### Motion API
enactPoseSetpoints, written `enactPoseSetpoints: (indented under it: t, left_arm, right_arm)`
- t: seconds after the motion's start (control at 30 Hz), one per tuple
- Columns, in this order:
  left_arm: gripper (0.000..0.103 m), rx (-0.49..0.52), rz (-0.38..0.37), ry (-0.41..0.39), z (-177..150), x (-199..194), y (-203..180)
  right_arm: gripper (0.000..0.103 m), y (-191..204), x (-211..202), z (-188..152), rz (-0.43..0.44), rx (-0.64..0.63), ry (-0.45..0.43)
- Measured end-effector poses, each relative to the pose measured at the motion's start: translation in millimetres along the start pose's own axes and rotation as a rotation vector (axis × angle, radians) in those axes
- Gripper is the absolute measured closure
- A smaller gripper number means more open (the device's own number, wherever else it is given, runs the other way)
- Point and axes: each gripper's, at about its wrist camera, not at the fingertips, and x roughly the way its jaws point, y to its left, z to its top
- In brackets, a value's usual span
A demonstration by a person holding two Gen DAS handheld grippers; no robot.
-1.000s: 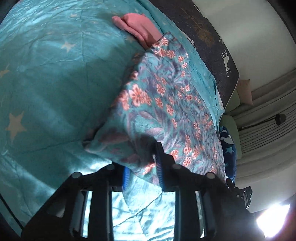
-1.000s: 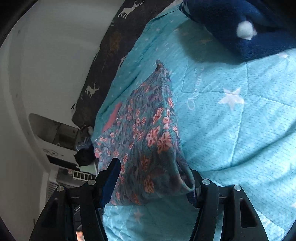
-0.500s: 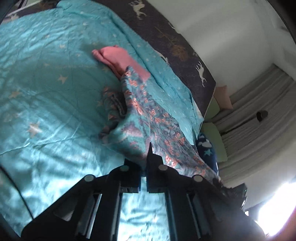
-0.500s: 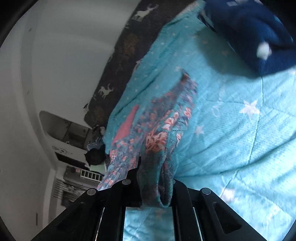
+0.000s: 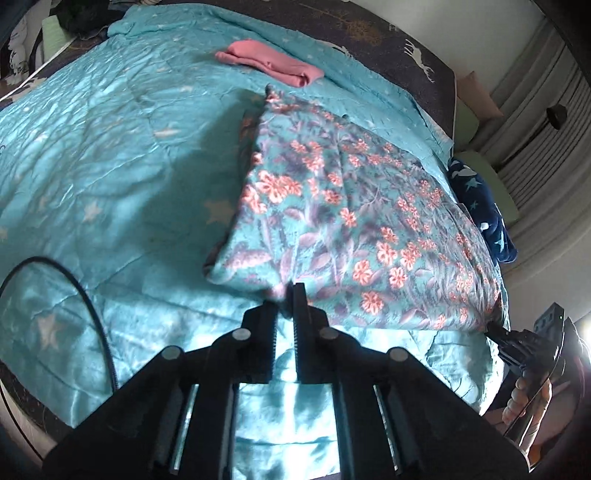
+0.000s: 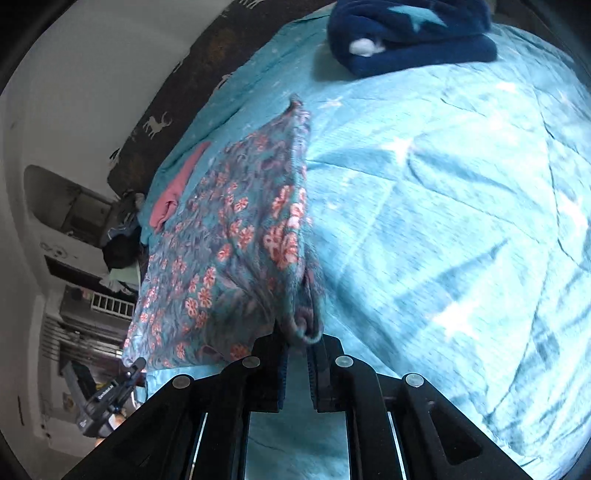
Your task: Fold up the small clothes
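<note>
The bed (image 5: 110, 166) fills both views, covered by a teal quilt (image 6: 443, 221) printed with pale stars and creased throughout. A dark sheet with white deer (image 5: 417, 55) shows along the quilt's far edge, against a pale wall (image 6: 92, 74). Grey curtains (image 5: 546, 110) hang at the right of the left wrist view; shelving with clutter (image 6: 81, 229) stands at the left of the right wrist view.

The floral garment (image 5: 351, 206), teal with coral flowers, lies mid-bed. Its near edge is raised off the quilt and stretched between the two grippers; its far end tapers to a corner that points toward the deer sheet. The long axis runs from the near edge away to that corner.

A folded navy fleece item with stars (image 6: 406, 33) lies near the far right of the bed, well apart from the garment. A folded pink garment (image 5: 269, 62) lies just beyond the floral garment's far corner, near the quilt's far edge.

Open quilt lies to the left of the floral garment in the left wrist view and to its right in the right wrist view.

The left gripper (image 5: 289, 291) is clenched on the left corner of the near edge. The right gripper (image 6: 298, 341) grasps a bunched fold at the right corner; its jaws have just parted slightly, with cloth between them. A hand (image 5: 524, 402) holds the right gripper's handle. A black cable (image 5: 85, 291) arcs at lower left.
</note>
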Motion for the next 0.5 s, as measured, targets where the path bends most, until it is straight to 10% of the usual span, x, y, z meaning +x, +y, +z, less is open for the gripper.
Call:
enactPoseSetpoints:
  t: [0.27,0.5]
  left_arm:
    - [0.061,0.058,0.089,-0.003,5,-8,-10]
    - [0.061,0.127,0.164,-0.054,5,-32,-24]
  right_arm:
    - [0.080,26,-38,-3,-0.256,-0.170,-0.194]
    - [0.079,92,-16,-10,-0.156,-0.351,-0.152]
